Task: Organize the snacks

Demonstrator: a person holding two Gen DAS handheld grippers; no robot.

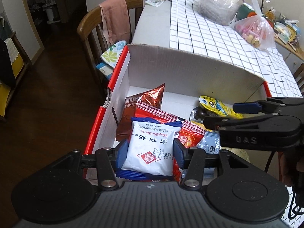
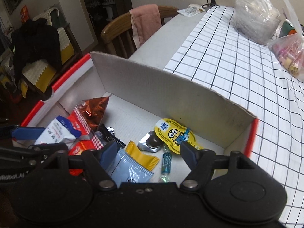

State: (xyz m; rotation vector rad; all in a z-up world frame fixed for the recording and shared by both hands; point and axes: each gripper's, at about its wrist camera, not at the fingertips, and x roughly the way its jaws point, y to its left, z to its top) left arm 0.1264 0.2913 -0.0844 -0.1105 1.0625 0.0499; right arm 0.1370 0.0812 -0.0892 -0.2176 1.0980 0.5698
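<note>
A white cardboard box (image 1: pixel 190 72) (image 2: pixel 161 95) with a red rim holds several snacks. My left gripper (image 1: pixel 150 153) is shut on a white, blue-edged biscuit packet (image 1: pixel 152 144) (image 2: pixel 57 133), low over the box's left side. Under it lie red checkered packets (image 1: pixel 157 114), a brown Oreo packet (image 1: pixel 131 110) and a copper foil bag (image 1: pixel 153 96). My right gripper (image 2: pixel 149 153) (image 1: pixel 224 115) stands open over the box's right side, its pads touching nothing. Below its fingers lie a yellow packet (image 2: pixel 142 156), a grey-blue packet (image 2: pixel 129 171) and a blue candy (image 2: pixel 166 161). A yellow Minion-lidded cup (image 2: pixel 172 134) lies beyond.
The box sits at the near end of a table with a black-and-white grid cloth (image 1: pixel 218 38). Two plastic bags (image 1: pixel 216 1) (image 1: pixel 254 30) stand at the far end. A wooden chair with a pink towel (image 1: pixel 114 19) is on the left.
</note>
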